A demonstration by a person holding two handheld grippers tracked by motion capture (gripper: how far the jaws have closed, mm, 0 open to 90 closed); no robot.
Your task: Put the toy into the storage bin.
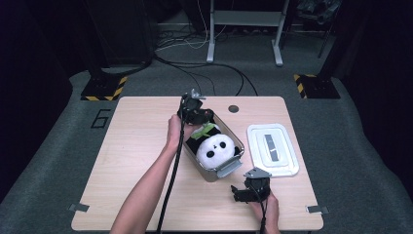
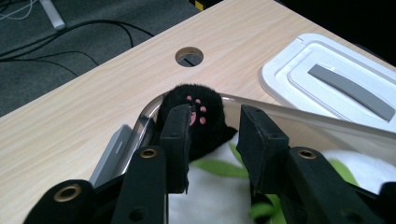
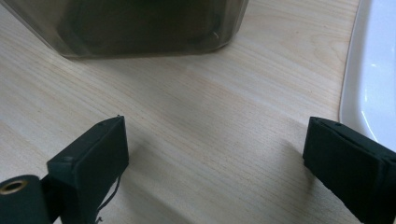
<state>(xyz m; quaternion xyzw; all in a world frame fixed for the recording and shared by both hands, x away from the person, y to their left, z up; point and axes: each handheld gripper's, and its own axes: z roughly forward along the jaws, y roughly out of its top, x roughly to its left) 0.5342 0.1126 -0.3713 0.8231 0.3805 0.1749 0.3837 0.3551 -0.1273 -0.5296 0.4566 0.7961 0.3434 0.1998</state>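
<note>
Left gripper (image 2: 212, 140) spread around black plush panda paw (image 2: 196, 114) at clear plastic box (image 1: 221, 171) far end; tuck inward; right gripper (image 3: 215, 163) spread idle

Ahead of the right gripper (image 3: 215, 163), bare table (image 3: 196, 107) lies open up to the clear container (image 3: 140, 28); the white lid (image 3: 369, 79) crowds its right jaw.
</note>
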